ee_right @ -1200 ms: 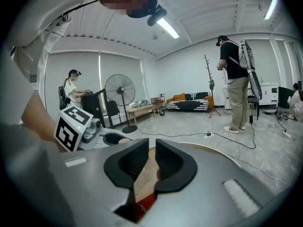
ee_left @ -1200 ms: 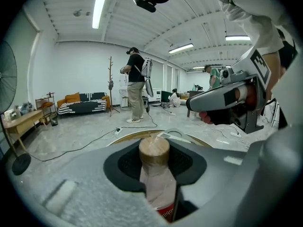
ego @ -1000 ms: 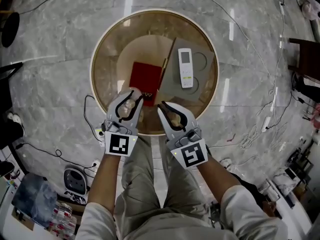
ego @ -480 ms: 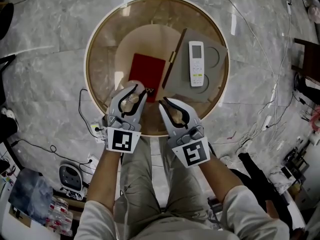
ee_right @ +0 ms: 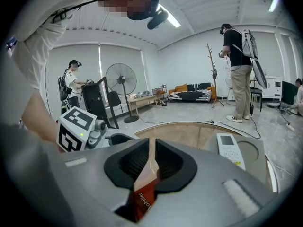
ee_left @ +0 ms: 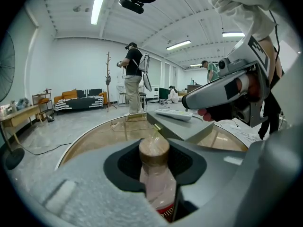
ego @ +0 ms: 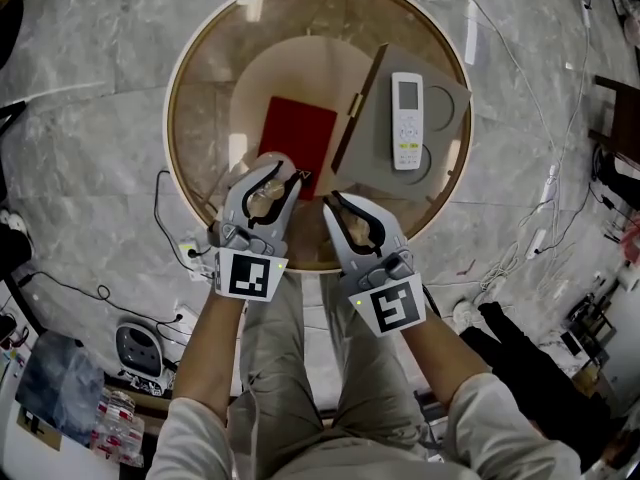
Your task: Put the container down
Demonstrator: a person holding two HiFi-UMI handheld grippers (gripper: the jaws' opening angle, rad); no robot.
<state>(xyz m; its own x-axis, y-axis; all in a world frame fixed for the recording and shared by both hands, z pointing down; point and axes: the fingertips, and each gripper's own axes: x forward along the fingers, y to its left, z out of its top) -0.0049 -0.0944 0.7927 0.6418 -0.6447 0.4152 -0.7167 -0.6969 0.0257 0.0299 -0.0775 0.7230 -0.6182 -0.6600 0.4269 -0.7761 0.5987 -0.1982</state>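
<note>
In the left gripper view a small clear bottle (ee_left: pixel 156 183) with a tan cap and a red label stands between my left gripper's (ee_left: pixel 155 163) jaws, which are shut on its body. The head view shows that left gripper (ego: pixel 279 172) and the bottle (ego: pixel 262 200) above the near part of the round glass table (ego: pixel 190 78). My right gripper (ego: pixel 339 208) hangs beside it over the table's near rim. In the right gripper view it (ee_right: pixel 147 167) is shut on a thin red printed wrapper (ee_right: pixel 141 196).
On the table lie a red book (ego: pixel 298 136) just beyond the left gripper and a grey board (ego: pixel 385 158) carrying a white remote (ego: pixel 407 120). Cables (ego: pixel 165 203) trail over the marble floor. My legs (ego: pixel 300 368) are below the rim. People stand in the room behind.
Both grippers have edged forward over the table's near rim, the left one now reaching the red book's corner. Neither grip has changed.
</note>
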